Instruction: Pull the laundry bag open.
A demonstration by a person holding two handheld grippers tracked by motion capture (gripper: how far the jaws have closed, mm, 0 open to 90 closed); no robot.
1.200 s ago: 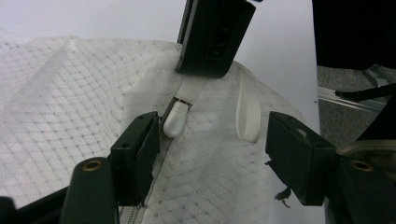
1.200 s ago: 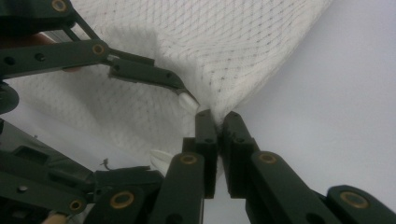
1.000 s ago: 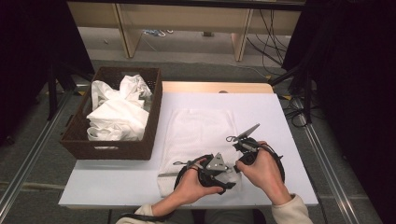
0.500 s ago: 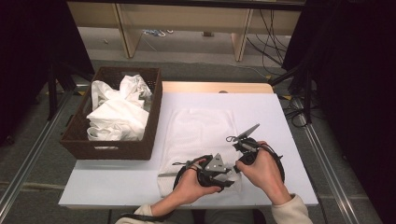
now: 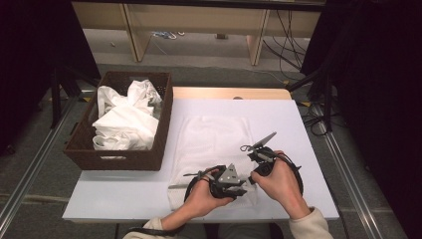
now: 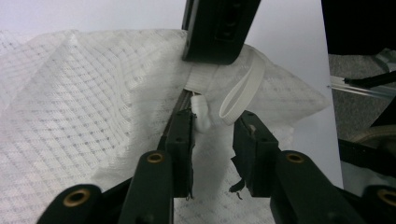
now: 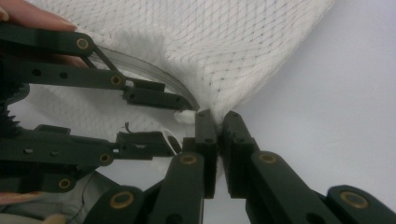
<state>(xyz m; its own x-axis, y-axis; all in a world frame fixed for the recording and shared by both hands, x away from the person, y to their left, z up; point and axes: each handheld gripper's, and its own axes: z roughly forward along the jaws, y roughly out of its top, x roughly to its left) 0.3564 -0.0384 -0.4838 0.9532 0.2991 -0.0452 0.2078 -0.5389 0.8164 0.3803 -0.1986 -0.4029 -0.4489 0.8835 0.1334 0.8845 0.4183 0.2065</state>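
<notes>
White towel [image 5: 214, 144] flat on counter [image 5: 308, 149], long axis running away from person, near corner lifted. Right claw [image 7: 218, 122] clenched on that corner's edge. Left claw [image 6: 212, 135] directly opposite, just beside it, jaws just closing around towel's hanging loop [image 6: 240, 93], pads not yet pressing. Basket [image 5: 79, 149] of towels at left.

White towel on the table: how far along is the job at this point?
Done: one white towel lies spread on the table. In hand: the right gripper pinches its near corner, and the left gripper, jaws just closing, straddles the edge beside the hanging loop. Left: any fold, plus the crumpled towels in the basket.
</notes>
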